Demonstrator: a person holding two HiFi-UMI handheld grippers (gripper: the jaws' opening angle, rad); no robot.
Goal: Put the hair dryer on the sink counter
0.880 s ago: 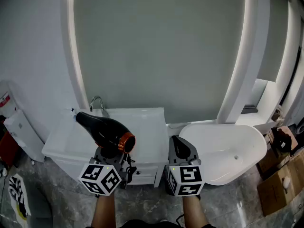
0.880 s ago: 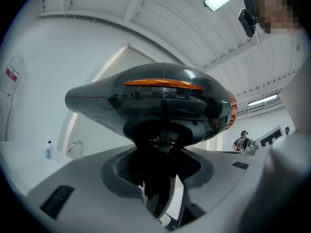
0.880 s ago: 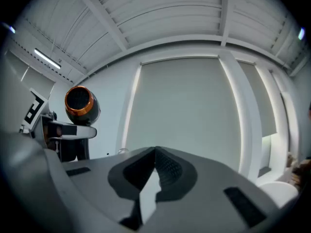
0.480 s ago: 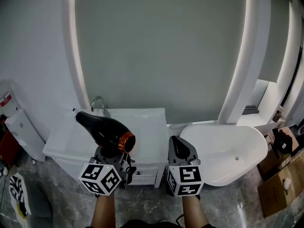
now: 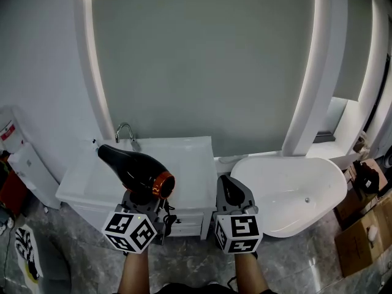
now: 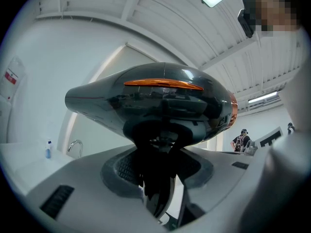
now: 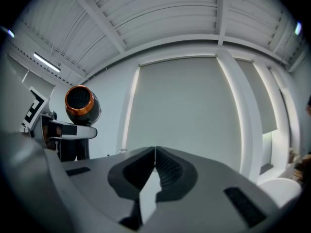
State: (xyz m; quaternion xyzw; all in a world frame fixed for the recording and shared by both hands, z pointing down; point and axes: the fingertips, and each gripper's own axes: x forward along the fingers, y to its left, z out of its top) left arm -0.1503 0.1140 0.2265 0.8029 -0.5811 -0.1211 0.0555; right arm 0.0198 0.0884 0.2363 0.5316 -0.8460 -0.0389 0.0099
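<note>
A black hair dryer (image 5: pixel 136 169) with an orange ring at its rear stands upright in my left gripper (image 5: pixel 144 199), which is shut on its handle. Its nozzle points left, over the white sink counter (image 5: pixel 184 167). From the left gripper view the hair dryer (image 6: pixel 155 106) fills the middle, with its dark handle running down between the jaws. My right gripper (image 5: pixel 231 192) is shut and holds nothing, in front of the gap between counter and tub. The right gripper view catches the hair dryer (image 7: pixel 81 104) at the left, orange end toward the camera.
A chrome tap (image 5: pixel 124 131) rises at the back of the counter. Right of the counter sits a white bathtub (image 5: pixel 294 192). Cardboard boxes (image 5: pixel 358 237) stand at the far right on the grey marble floor. A white bin (image 5: pixel 29 170) is at the left.
The view has shifted slightly; both grippers and the hair dryer stay in the same place relative to the counter.
</note>
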